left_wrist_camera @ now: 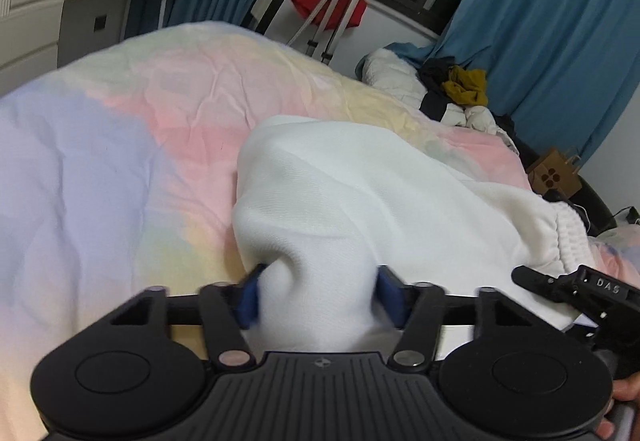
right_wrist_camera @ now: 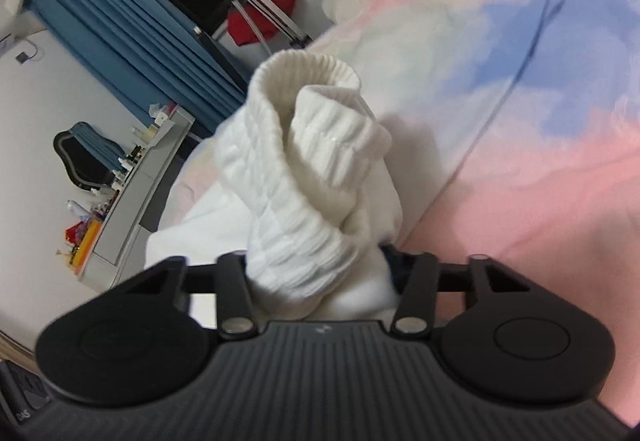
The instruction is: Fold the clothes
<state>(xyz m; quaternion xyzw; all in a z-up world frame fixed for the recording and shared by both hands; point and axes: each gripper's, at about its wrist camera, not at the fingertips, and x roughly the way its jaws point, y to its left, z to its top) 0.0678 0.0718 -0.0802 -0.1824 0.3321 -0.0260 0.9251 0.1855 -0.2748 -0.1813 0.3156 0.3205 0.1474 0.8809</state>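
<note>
Two grips on one white garment [left_wrist_camera: 360,193], which lies bunched on the pastel duvet [left_wrist_camera: 100,161] near its front edge.

Left gripper [left_wrist_camera: 318,291]: blue pads [left_wrist_camera: 248,293] pressed into a thick wad of plain fabric, jaws at a middling gap and holding it. My right gripper [right_wrist_camera: 320,273] has closed narrowly on the ribbed cuff or hem [right_wrist_camera: 304,113]; the pads are mostly buried in cloth there, but the fabric stands up out of them, so I judge it held.

Risks, as I read them:
- Left bite is bulky and probably takes several layers; lifting could drag the whole body rather than one edge, giving a crooked fold.
- Ribbed section in the right grip is rolled on itself; pulling may tighten the twist.
- Grippers sit close together, so collision is possible.
- Duvet is soft and wrinkled; a low pass could snag it.

Far edge: a pile of other clothes [left_wrist_camera: 460,85], well apart from the work. Beyond the bed, blue curtains [left_wrist_camera: 560,41].
</note>
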